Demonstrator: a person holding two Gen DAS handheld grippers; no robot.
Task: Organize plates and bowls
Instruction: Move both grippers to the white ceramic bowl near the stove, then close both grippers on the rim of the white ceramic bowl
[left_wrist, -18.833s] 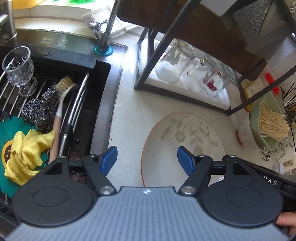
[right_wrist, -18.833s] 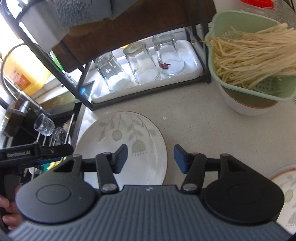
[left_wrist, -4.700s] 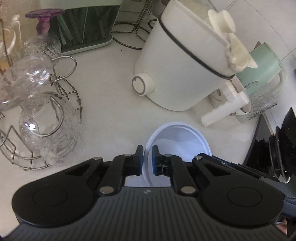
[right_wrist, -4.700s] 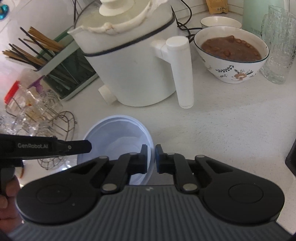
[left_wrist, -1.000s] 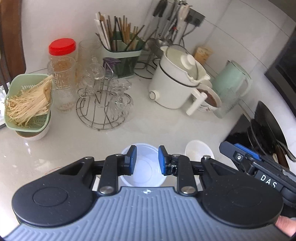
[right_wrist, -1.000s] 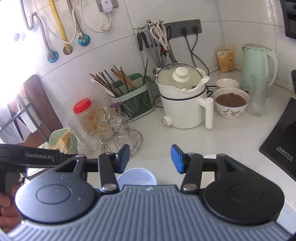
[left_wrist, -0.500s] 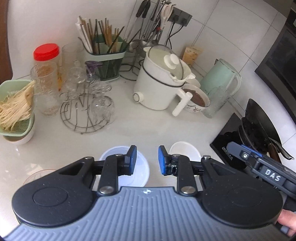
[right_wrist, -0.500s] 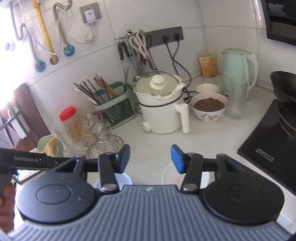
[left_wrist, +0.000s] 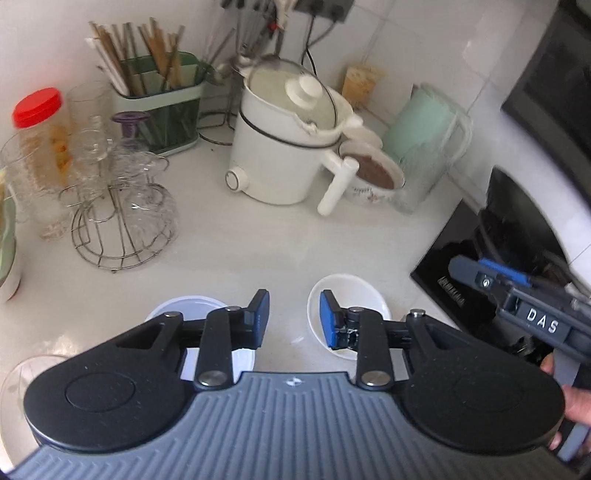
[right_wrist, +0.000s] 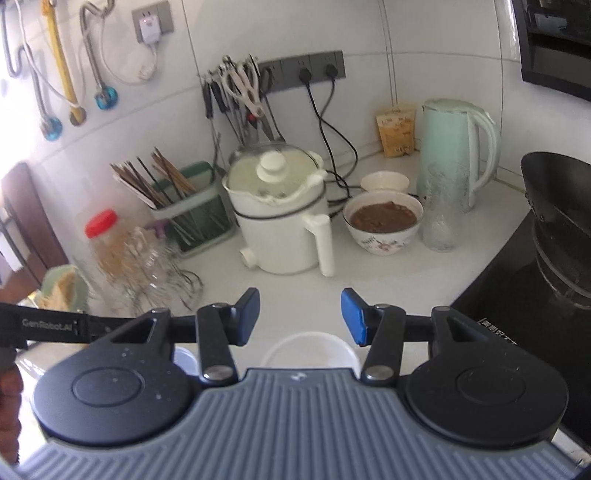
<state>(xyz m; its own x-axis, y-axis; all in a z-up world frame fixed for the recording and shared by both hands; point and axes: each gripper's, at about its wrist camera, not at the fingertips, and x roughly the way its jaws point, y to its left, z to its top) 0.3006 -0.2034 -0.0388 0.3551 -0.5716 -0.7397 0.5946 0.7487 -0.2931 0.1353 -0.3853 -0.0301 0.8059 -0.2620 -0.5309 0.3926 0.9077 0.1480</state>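
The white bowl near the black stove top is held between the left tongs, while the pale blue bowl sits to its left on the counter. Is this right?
Not quite. In the left wrist view the white bowl is not held: the left tongs are open with only bare counter between the pads, having just been opening. The rest stands: it is near the black stove top, and the pale blue bowl sits to its left.
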